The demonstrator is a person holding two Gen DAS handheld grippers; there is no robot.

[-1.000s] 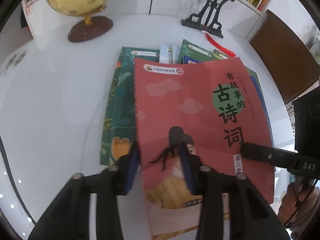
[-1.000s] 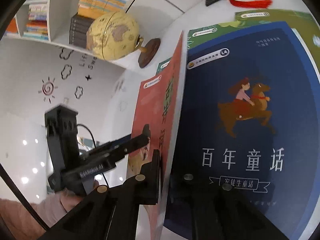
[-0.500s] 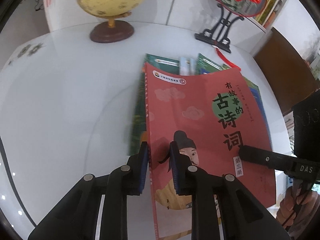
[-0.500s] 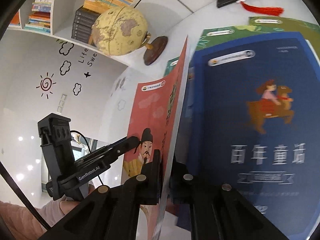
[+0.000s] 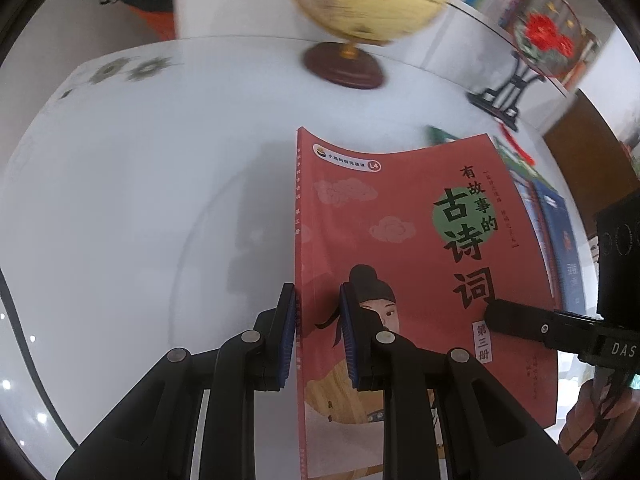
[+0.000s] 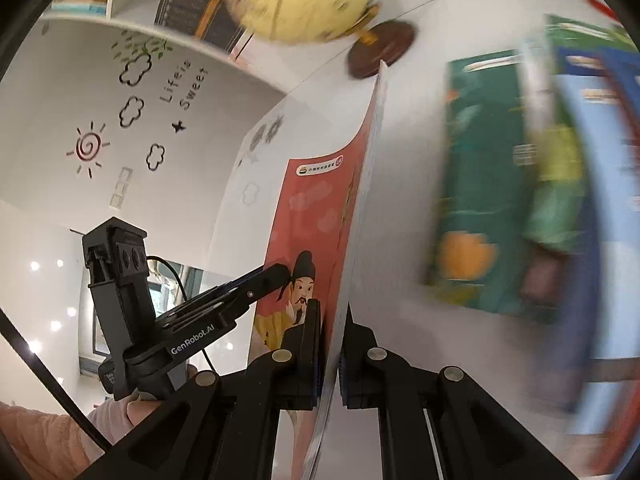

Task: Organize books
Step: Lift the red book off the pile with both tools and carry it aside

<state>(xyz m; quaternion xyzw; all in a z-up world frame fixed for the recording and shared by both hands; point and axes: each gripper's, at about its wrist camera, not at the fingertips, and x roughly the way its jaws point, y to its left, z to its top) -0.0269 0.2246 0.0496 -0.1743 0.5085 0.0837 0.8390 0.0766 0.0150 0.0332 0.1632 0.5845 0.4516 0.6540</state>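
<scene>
- Red-covered book (image 5: 400, 264): being held off the white counter (image 5: 140, 220), carried between both tools, cover facing up.
- Left tool (image 5: 316, 320): clamping shut on the book's spine edge.
- Right tool (image 6: 330, 344): pinching shut on the book's open page edge.
- Remaining books (image 6: 520, 200): lying flat on the counter, to the right, blurred.
- Yellow globe (image 5: 368, 0): standing at the counter's far side.
</scene>
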